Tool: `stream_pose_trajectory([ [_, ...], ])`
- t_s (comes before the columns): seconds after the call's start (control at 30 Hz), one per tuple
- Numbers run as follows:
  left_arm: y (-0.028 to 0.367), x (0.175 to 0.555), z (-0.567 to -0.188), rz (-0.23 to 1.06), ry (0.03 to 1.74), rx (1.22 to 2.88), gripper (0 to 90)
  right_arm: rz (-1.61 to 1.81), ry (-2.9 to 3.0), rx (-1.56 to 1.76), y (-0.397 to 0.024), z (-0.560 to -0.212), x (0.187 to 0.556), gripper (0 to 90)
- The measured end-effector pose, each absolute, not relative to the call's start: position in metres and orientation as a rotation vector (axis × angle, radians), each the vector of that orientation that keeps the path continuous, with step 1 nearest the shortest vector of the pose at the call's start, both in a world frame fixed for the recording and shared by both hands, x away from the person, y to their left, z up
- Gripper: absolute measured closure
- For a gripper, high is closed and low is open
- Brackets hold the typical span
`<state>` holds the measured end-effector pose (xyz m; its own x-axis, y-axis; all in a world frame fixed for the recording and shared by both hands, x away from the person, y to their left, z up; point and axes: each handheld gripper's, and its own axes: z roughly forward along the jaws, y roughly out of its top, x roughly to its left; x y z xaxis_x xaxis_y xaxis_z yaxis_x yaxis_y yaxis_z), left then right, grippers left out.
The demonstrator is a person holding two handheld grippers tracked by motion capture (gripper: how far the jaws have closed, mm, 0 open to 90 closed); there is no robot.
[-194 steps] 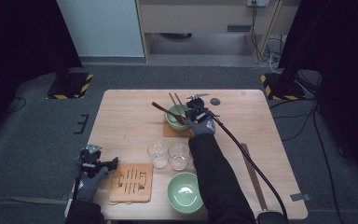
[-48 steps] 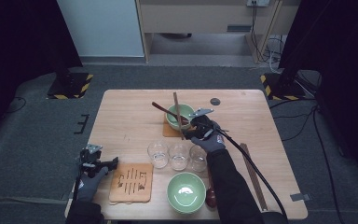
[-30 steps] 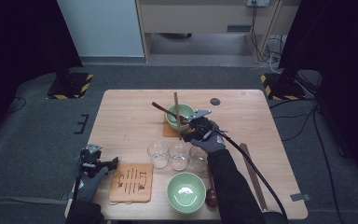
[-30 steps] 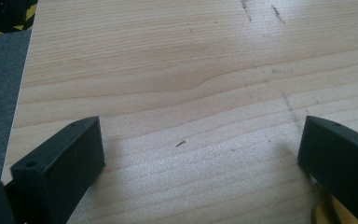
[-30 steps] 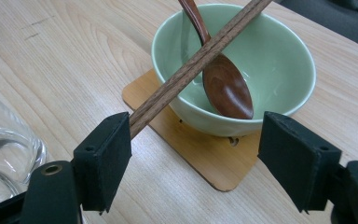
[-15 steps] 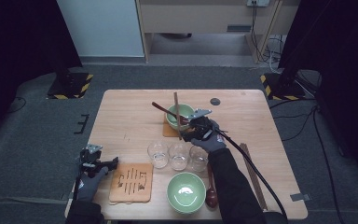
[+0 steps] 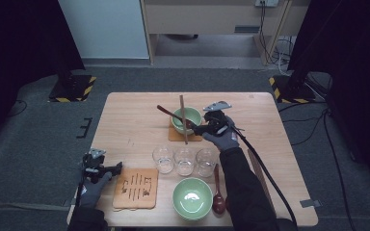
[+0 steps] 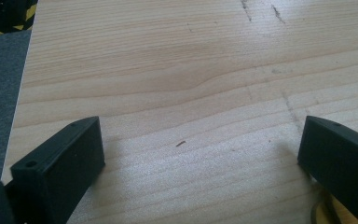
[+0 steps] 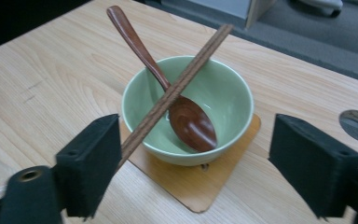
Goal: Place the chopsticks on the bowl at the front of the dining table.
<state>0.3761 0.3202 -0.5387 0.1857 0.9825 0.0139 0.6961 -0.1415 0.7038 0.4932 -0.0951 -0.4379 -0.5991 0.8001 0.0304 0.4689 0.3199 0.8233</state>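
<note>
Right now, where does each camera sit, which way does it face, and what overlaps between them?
High view: above the person's side, facing forward and down on the table; both forearms, left tongs and right tongs show.
Left gripper view: on the left tongs, facing bare tabletop; its open jaws show.
Right gripper view: on the right tongs, facing the far bowl; its open jaws show.
Shared: high and right gripper views both show that bowl with spoon and chopsticks.

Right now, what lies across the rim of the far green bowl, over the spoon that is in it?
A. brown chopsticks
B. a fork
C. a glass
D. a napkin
A: in the right gripper view the brown chopsticks lie slanted across the rim of the far green bowl, crossing over the spoon inside it.
</note>
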Motion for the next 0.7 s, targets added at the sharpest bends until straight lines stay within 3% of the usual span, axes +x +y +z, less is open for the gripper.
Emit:
stream_pose_trajectory([
  [0.33,0.320,0.376,-0.539,0.661,1.570,1.905,0.0,1.224,2.102,1.223,-0.087,-0.412,0.502,10.0],
  [0.7,0.320,0.376,-0.539,0.661,1.570,1.905,0.0,1.043,2.186,1.283,-0.071,-0.445,0.500,9.1],
])
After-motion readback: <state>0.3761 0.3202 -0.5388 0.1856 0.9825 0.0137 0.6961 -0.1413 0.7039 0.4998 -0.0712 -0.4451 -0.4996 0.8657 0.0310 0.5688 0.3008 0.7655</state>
